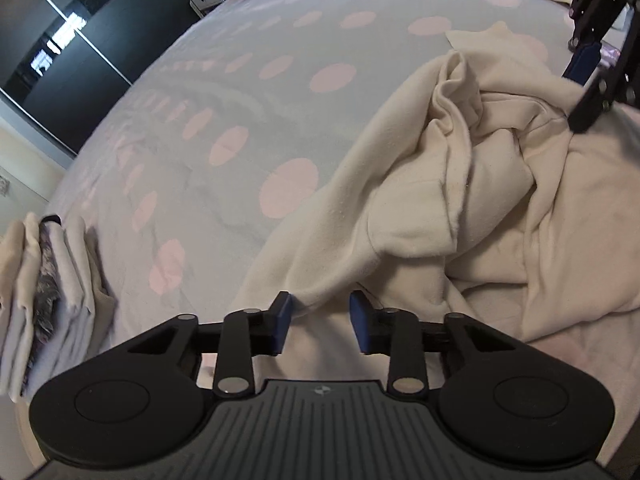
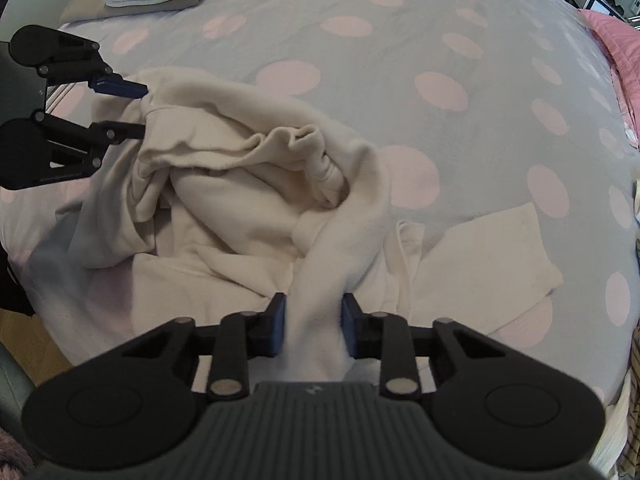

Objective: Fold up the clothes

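Both grippers [image 1: 319, 322] [image 2: 314, 322] pinch the cream garment [image 1: 460, 208], jaws partly closed on fabric; its bulk lies bunched between them.

We see soft, even daylight in both views, moderately bright, with no hard-edged shadows. In the left wrist view, glare streaks across the dark glossy wardrobe doors [image 1: 68, 52] at far left, reflecting a bright window-like patch. The cream garment [image 1: 460, 200] shows gentle shading in its folds. Fisheye distortion bows the spotted bedspread [image 2: 440, 80] into a dome, and the corners of both frames fall to black. The stack of folded clothes [image 1: 44, 292] at near left is smeared by blur. In the right wrist view, the cloth just between the near fingers [image 2: 276, 328] looks hazy and out of focus.
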A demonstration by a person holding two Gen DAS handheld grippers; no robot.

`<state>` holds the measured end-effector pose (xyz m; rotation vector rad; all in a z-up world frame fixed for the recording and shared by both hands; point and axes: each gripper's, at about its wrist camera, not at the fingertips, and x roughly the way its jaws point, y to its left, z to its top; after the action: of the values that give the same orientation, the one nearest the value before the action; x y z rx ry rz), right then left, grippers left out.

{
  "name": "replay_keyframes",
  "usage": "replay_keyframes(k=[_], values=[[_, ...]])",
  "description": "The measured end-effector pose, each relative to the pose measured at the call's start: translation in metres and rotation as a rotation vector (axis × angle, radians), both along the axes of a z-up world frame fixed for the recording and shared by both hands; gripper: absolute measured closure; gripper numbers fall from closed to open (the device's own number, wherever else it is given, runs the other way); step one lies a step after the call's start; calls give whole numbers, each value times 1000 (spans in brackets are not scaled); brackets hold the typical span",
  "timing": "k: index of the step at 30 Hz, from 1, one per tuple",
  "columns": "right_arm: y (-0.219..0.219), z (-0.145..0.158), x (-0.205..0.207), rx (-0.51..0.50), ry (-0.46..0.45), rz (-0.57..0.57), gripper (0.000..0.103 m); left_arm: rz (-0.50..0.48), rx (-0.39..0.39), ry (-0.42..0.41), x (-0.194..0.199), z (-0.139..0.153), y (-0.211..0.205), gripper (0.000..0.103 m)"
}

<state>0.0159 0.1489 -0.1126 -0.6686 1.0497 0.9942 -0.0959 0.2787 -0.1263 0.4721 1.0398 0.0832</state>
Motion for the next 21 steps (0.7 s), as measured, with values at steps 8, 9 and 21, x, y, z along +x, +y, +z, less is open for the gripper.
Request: replay_keyframes(k=[8, 9, 21], values=[[-15, 20, 25, 45, -52, -84, 92, 154, -132, -105, 4, 40, 25, 100], [-18, 22, 31, 48, -68, -108, 92, 194, -178, -122, 3, 50, 34, 100], [-7, 17, 63, 60, -182, -136, 93, 365, -329, -102, -7, 64, 82, 100]])
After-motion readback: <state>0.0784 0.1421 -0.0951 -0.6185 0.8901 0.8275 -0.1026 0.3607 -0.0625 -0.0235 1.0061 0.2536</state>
